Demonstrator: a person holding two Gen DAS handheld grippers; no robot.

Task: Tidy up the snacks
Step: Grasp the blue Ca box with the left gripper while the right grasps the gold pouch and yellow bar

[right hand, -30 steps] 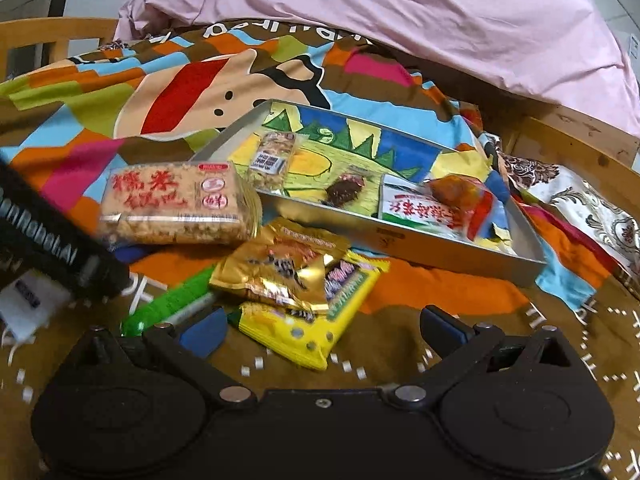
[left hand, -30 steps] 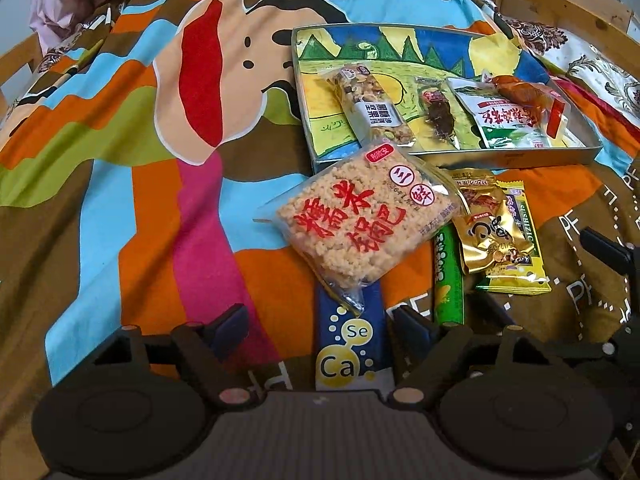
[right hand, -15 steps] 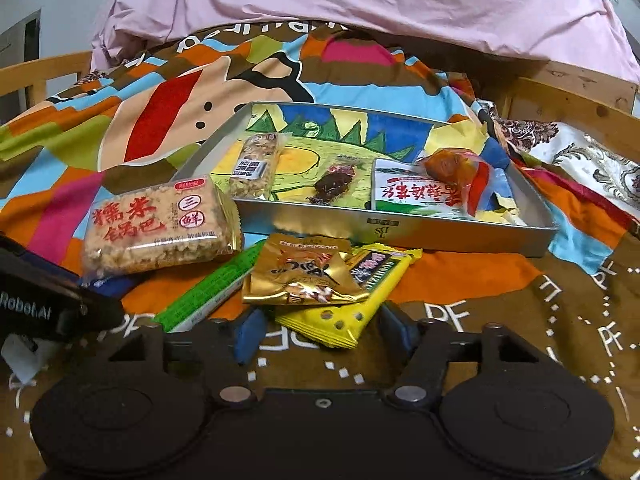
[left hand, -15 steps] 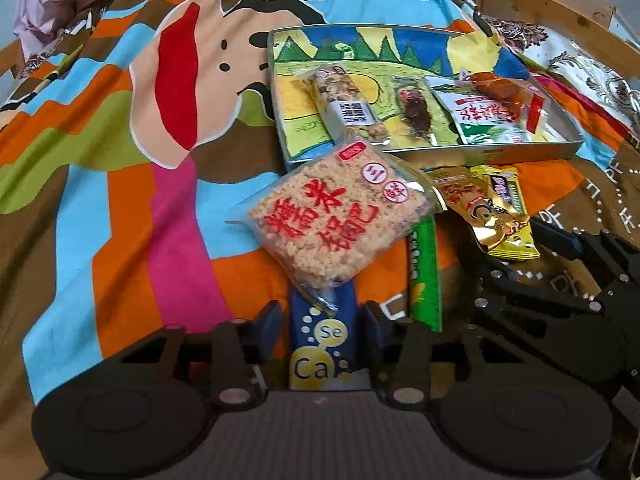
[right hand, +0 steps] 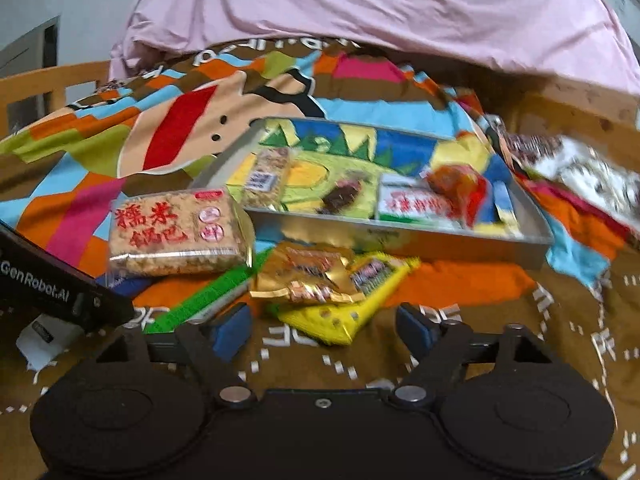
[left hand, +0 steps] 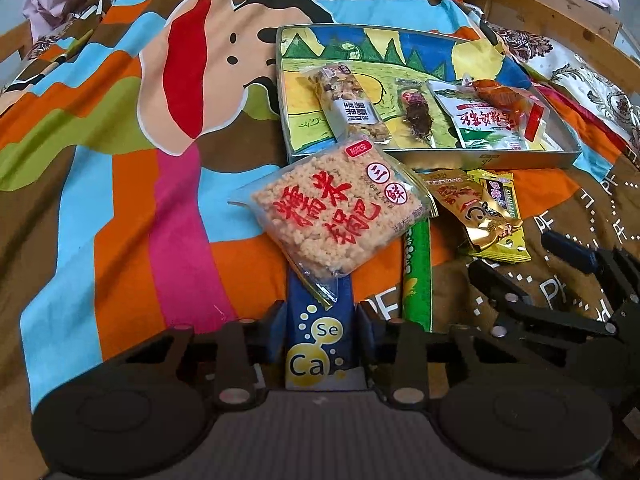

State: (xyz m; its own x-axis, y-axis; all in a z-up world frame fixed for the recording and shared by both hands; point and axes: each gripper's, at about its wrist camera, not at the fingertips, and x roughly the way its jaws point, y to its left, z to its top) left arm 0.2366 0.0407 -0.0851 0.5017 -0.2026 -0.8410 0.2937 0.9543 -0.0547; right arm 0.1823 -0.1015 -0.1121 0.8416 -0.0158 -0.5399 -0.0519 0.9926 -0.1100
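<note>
My left gripper (left hand: 320, 320) points down at a blue packet marked "Se Ca" (left hand: 320, 344). Its jaws are closing, with the pads pressed on the packet's two sides. A rice-cracker bag (left hand: 340, 216) lies over the packet's far end. My right gripper (right hand: 324, 330) is opening, its pads touching nothing. The near end of a yellow packet (right hand: 340, 316) lies just ahead of its gap, under a gold packet (right hand: 308, 272). A green stick packet (right hand: 200, 296) lies to their left. The metal tray (left hand: 500, 160) behind them holds a nut bar (left hand: 352, 108) and several other snacks.
Everything rests on a bright cartoon bedspread (left hand: 120, 200). A pink quilt (right hand: 360, 20) is heaped at the far end. A wooden bed frame (left hand: 560, 4) runs along the right. The left gripper's black housing (right hand: 48, 280) crosses the right wrist view at the left edge.
The left jaws closed from wide apart onto the blue packet. The right jaws narrowed around the yellow packet's end, then spread apart again. The right wrist view is now blurred.
</note>
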